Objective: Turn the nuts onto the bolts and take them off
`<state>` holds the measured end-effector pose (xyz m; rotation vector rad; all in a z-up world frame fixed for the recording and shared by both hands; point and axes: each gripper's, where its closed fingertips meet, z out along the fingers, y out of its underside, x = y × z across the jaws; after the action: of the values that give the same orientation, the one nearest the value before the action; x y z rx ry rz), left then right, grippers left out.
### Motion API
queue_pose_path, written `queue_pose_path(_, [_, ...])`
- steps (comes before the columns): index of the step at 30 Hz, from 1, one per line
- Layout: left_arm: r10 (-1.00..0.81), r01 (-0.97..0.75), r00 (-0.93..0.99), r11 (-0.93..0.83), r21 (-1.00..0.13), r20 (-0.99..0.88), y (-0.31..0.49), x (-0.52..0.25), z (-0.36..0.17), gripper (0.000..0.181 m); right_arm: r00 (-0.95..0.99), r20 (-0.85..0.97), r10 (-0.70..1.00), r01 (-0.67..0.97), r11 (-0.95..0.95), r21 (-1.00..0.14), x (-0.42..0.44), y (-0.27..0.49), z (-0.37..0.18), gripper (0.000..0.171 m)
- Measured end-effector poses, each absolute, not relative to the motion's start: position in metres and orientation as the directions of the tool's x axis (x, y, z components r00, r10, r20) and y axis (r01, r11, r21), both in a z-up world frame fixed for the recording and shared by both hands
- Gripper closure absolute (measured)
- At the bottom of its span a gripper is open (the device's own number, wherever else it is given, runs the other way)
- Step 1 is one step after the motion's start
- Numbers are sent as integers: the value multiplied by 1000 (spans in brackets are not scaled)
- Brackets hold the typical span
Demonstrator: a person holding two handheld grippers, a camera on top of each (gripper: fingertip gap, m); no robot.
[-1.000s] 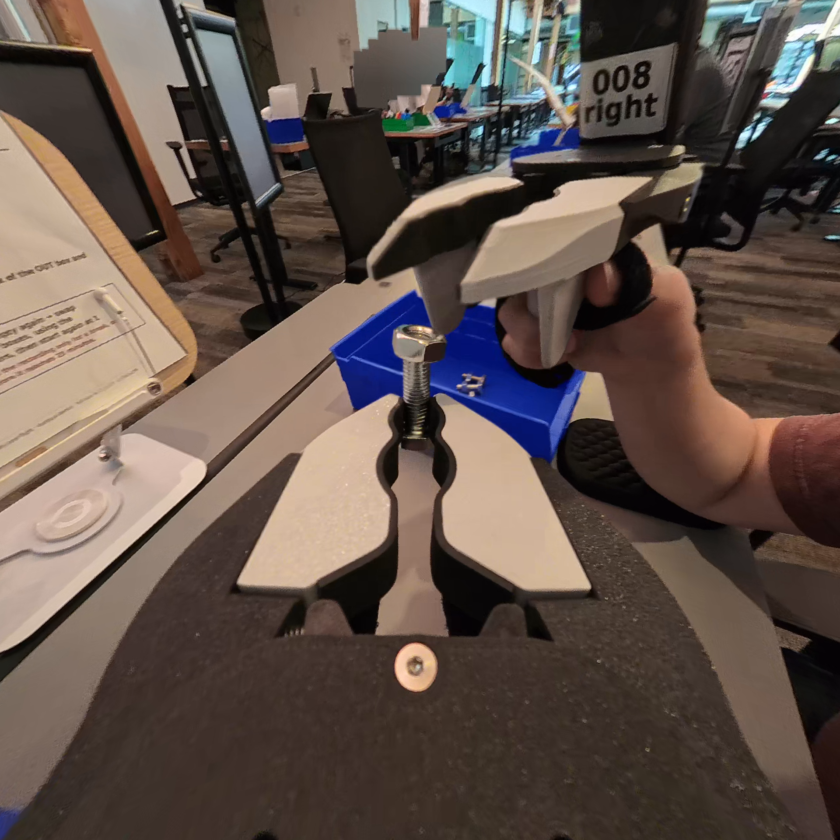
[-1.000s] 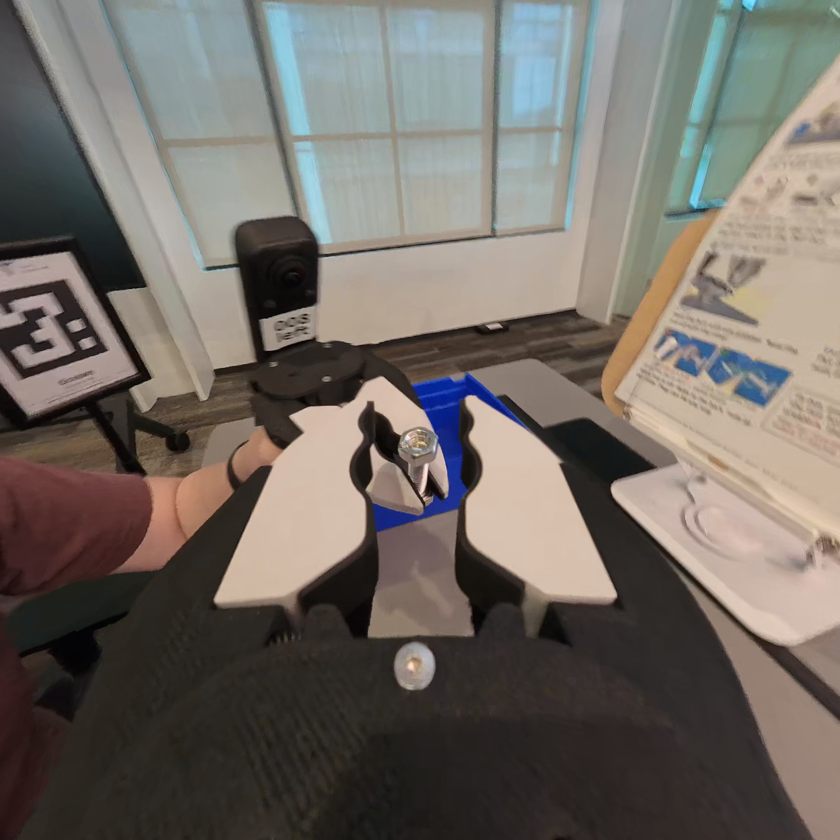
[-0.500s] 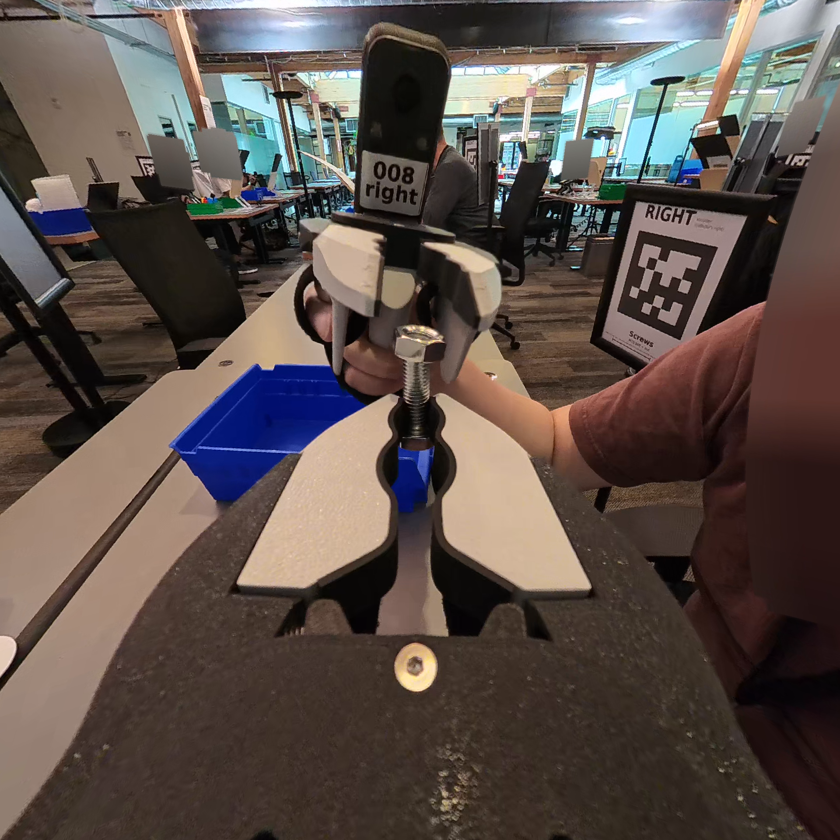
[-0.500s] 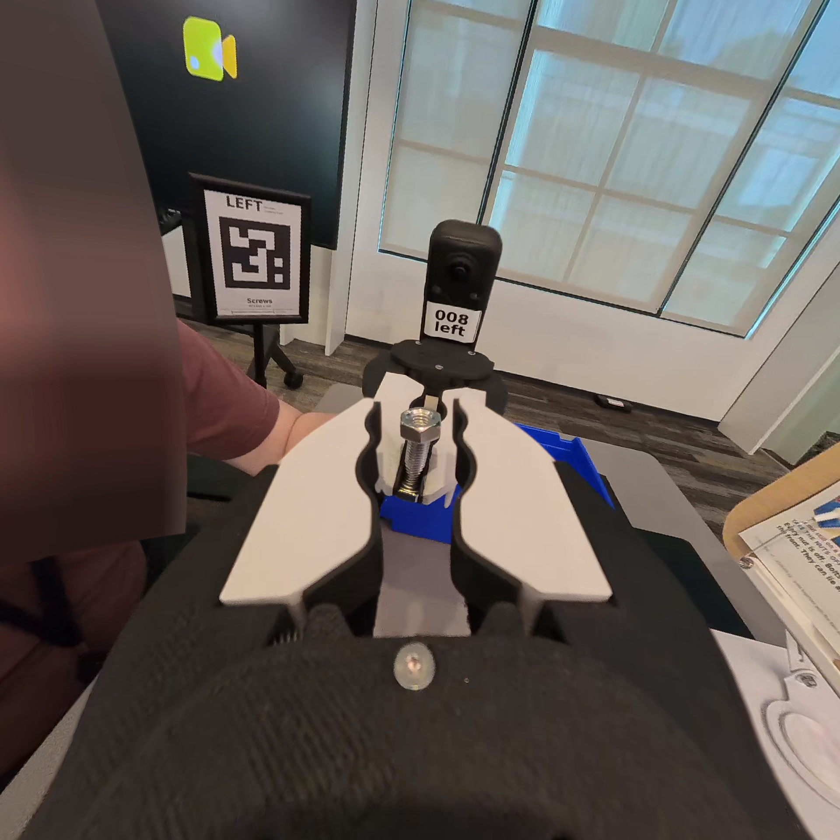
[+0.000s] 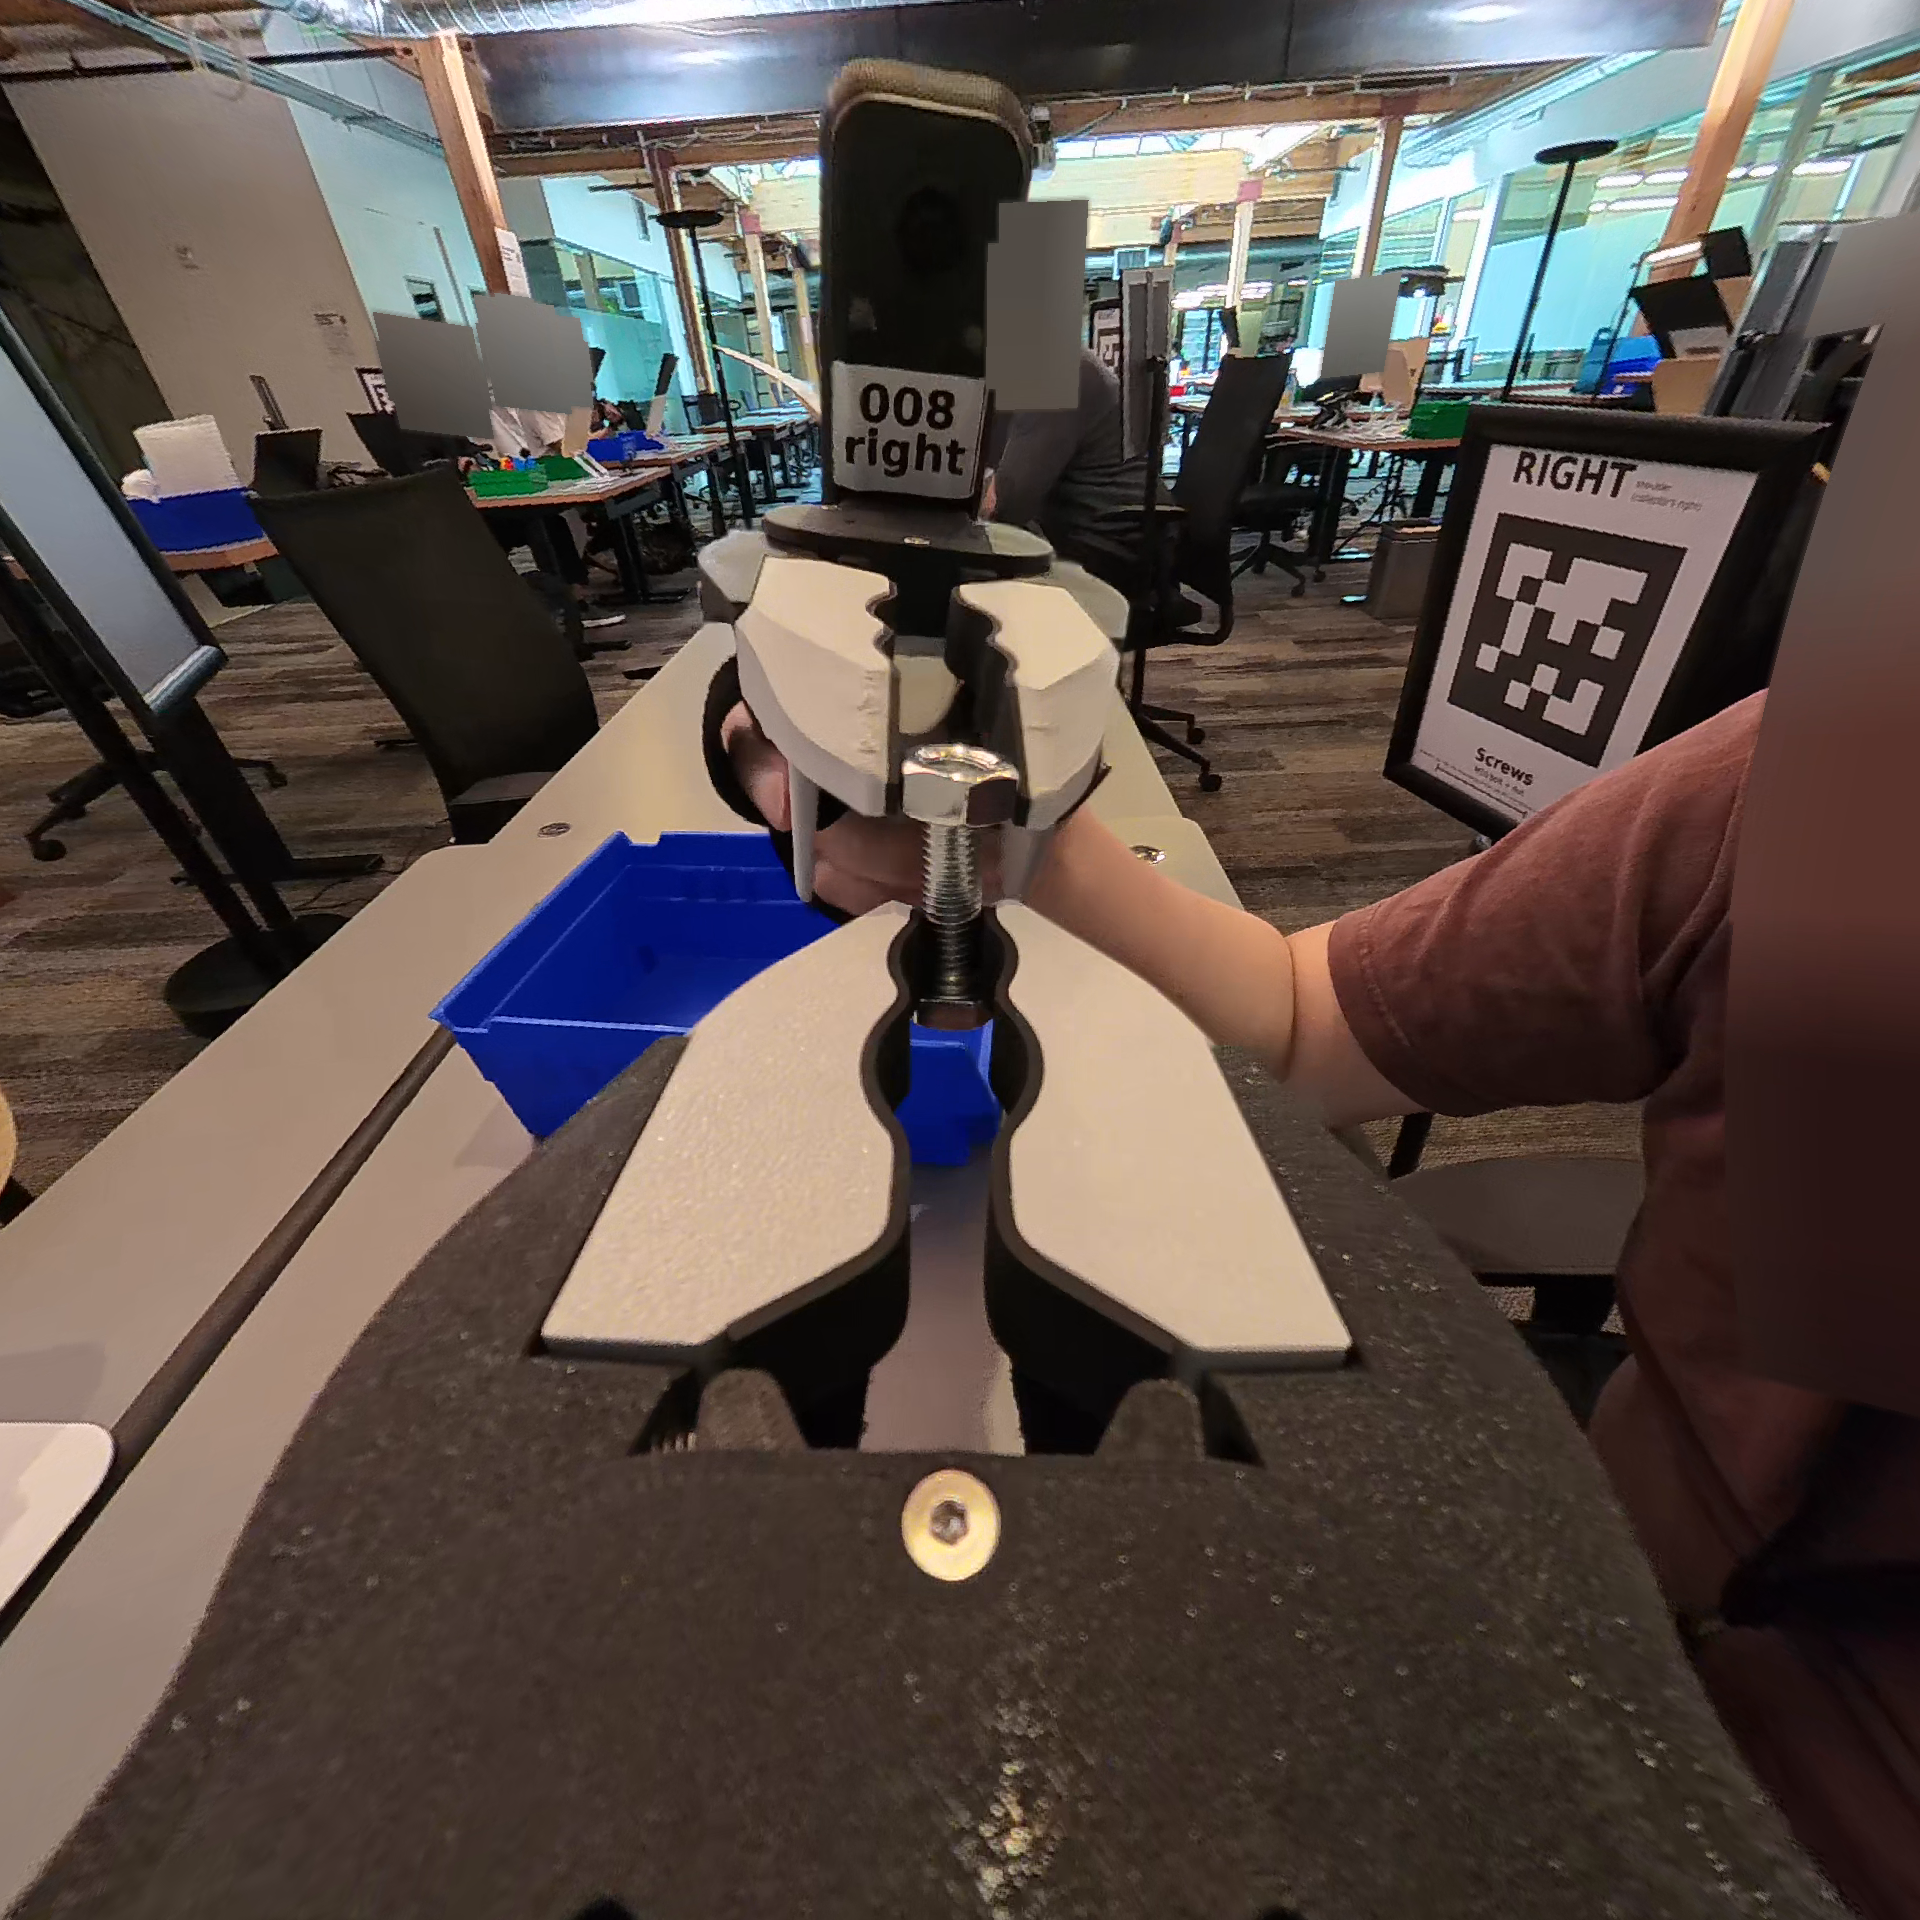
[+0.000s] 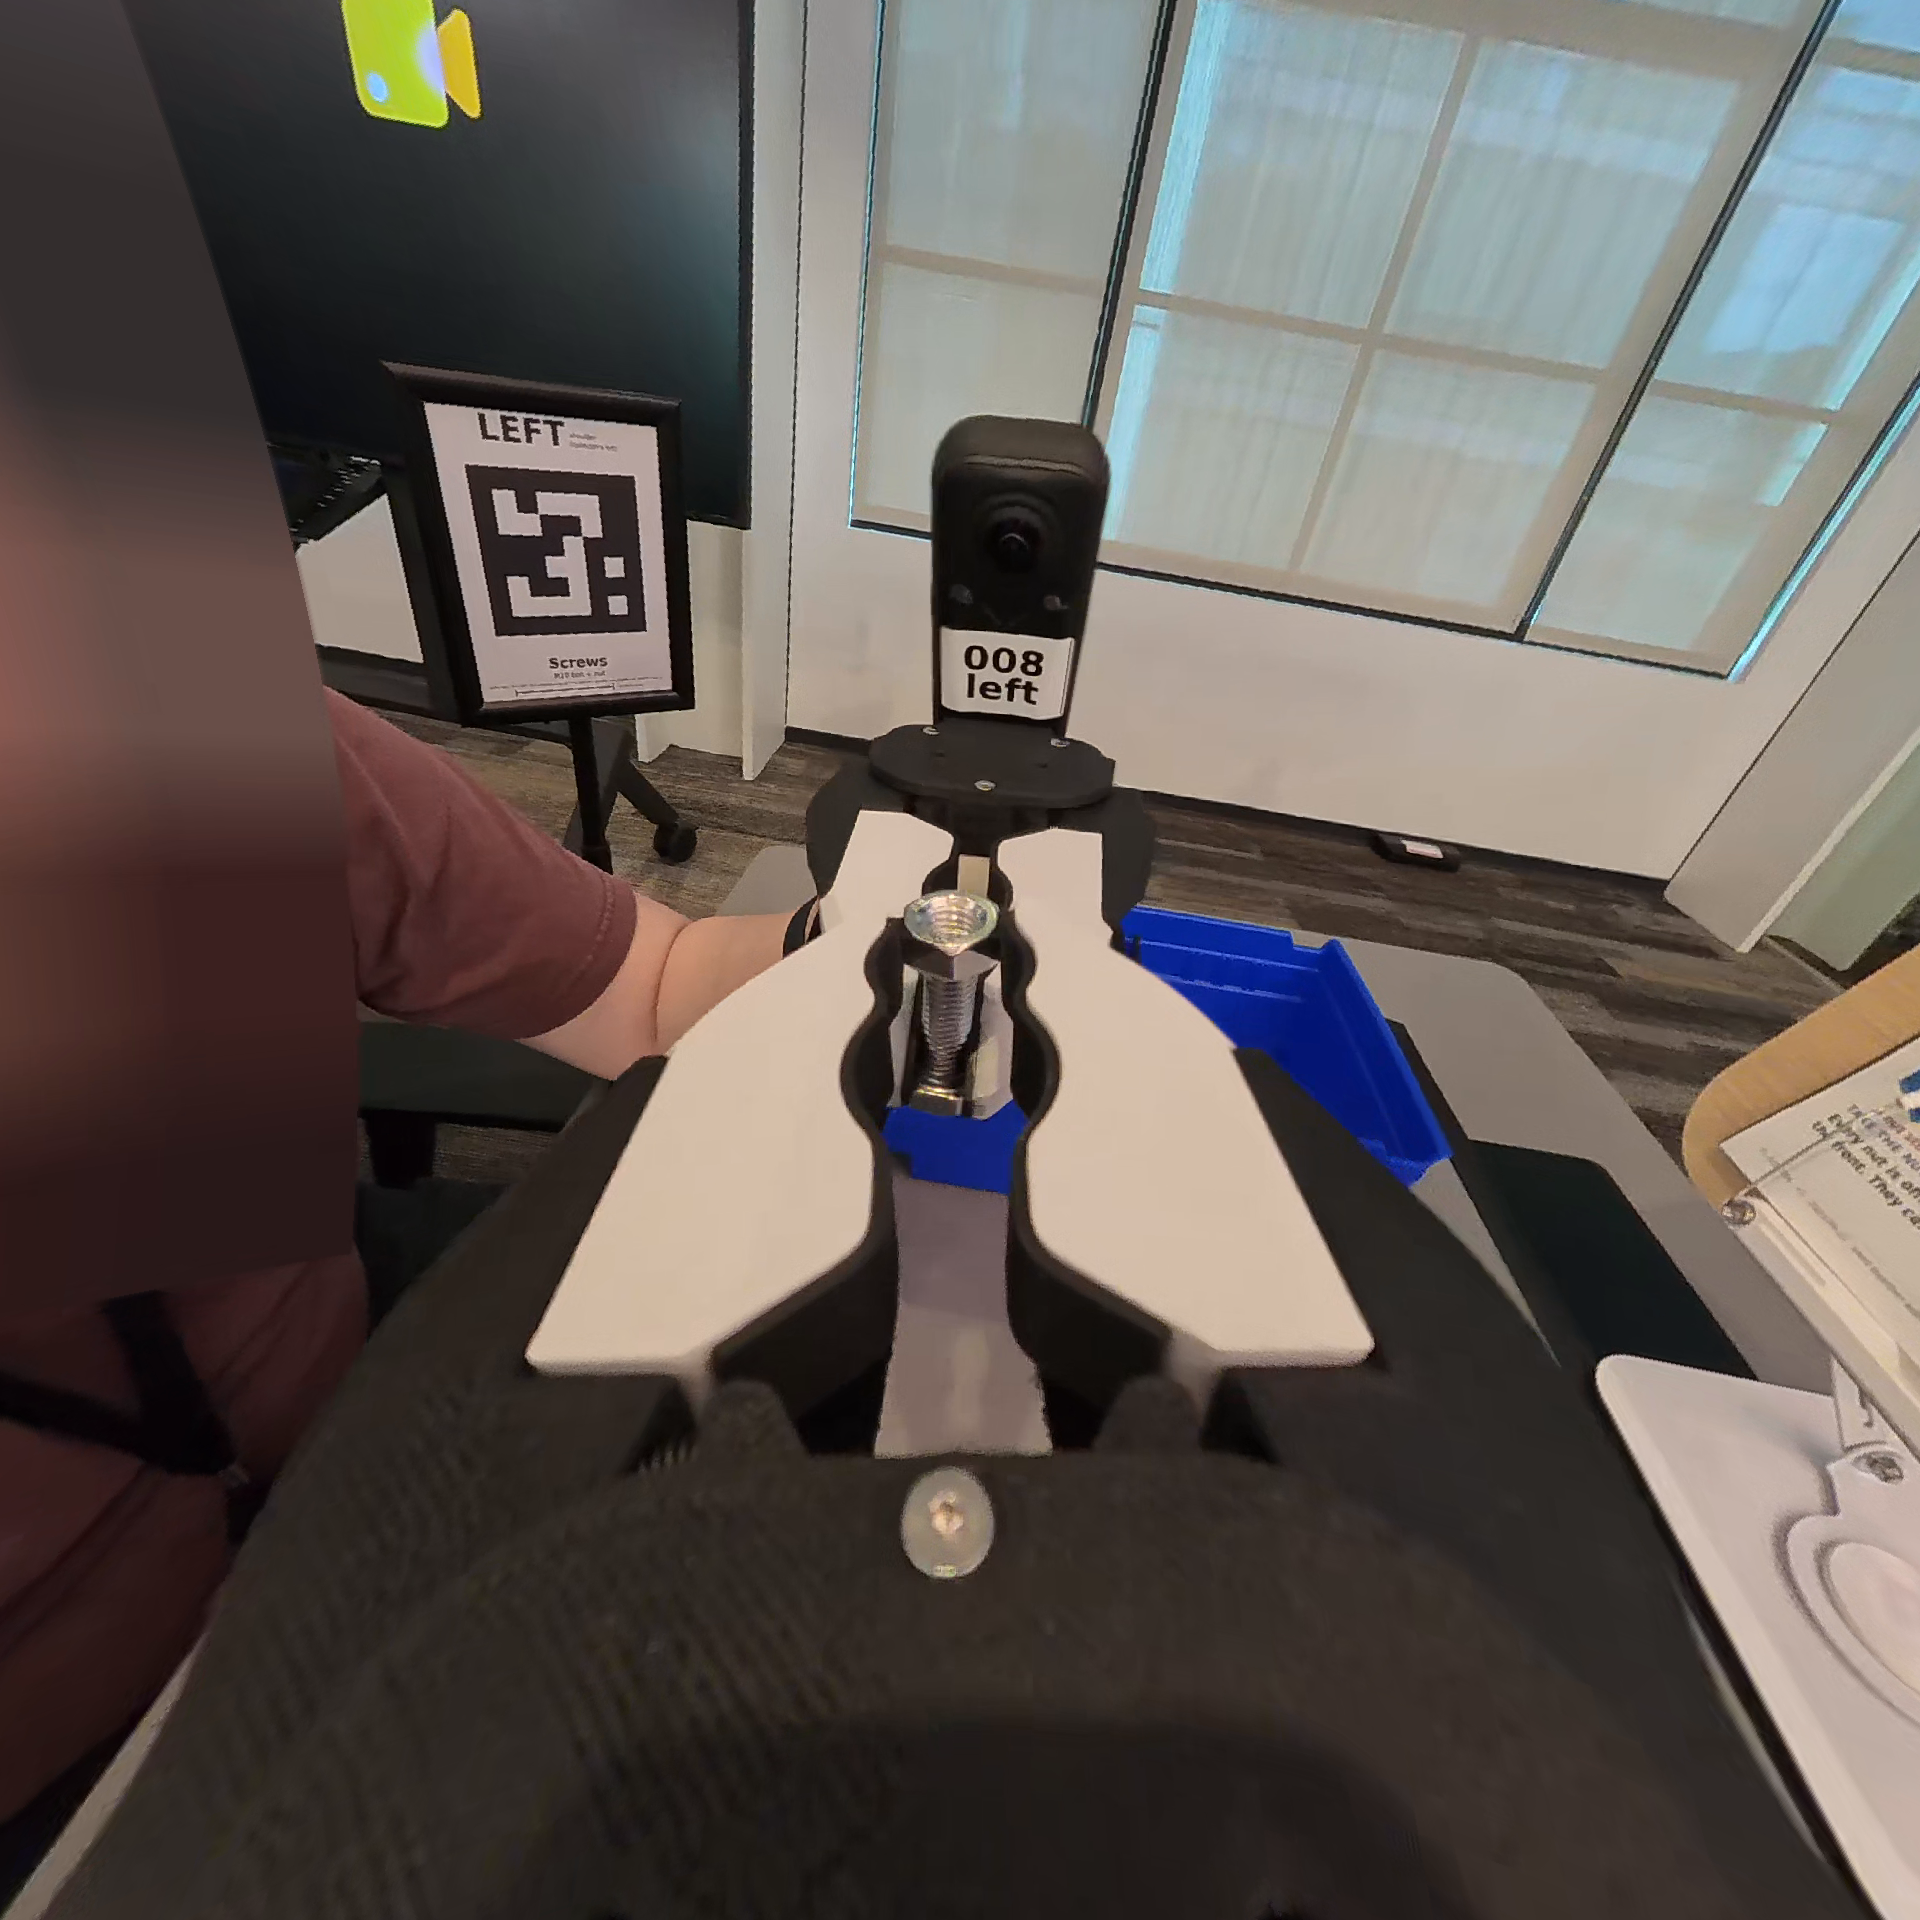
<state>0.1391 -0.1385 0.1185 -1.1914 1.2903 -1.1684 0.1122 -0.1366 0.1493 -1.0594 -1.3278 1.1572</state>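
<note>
- An open office with desks and chairs lies beyond the grey table (image 5: 260, 1091); a framed marker sign (image 5: 1579, 623) stands to the right of the blue bin (image 5: 561, 1070), and a big window (image 6: 1455, 312) fills the wall on the other side
- The bolt (image 5: 948, 894) is held upright in the air, above the near corner of the blue bin, with the nut (image 5: 956, 790) sitting at the very top of its thread
- A second ago the right gripper (image 6: 951, 935) stood side-on to the nut with its tongs apart; it has since swung round to face the left gripper (image 5: 945, 925) head-on, and its tongs have drawn in from either side of the nut
- Now the right tongs look pressed against the nut's flats, so the grasp for turning seems made; whether the next turns wind it down or lift it off cannot be told
- The left tongs stay clamped on the lower thread, just above the hex head, holding the bolt firm over the bin
- The right hand (image 5: 862, 862) grips its handle beyond the bin, forearm reaching in from the right, tool level and pointed straight back at the left one
- With so little thread engaged, a tilted twist could likely drop the nut towards the bin
</note>
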Motion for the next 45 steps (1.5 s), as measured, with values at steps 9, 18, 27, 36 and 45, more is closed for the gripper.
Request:
queue_pose_path(9, [-976,-101,171,122,-987,-138,-115,135,117,172,76,81,994,31,79,-996,109,-116,148,153])
queue_pose_path(18, [-920,-134,361,110,-985,-152,-90,125,115,172,316,-25,948,9,-29,-1000,102,-91,146,153])
queue_pose_path(27, [-946,-104,303,84,-991,-112,-98,124,120,172,246,30,969,-26,37,-999,104,-101,156,137])
queue_pose_path(36, [-995,-16,-96,-14,-1000,16,-152,135,128,172,-170,29,985,-104,11,-994,120,-145,165,138])
queue_pose_path(45, [-995,-37,-101,0,-999,4,-154,138,124,172,-193,32,981,-56,21,-998,110,-150,156,153])
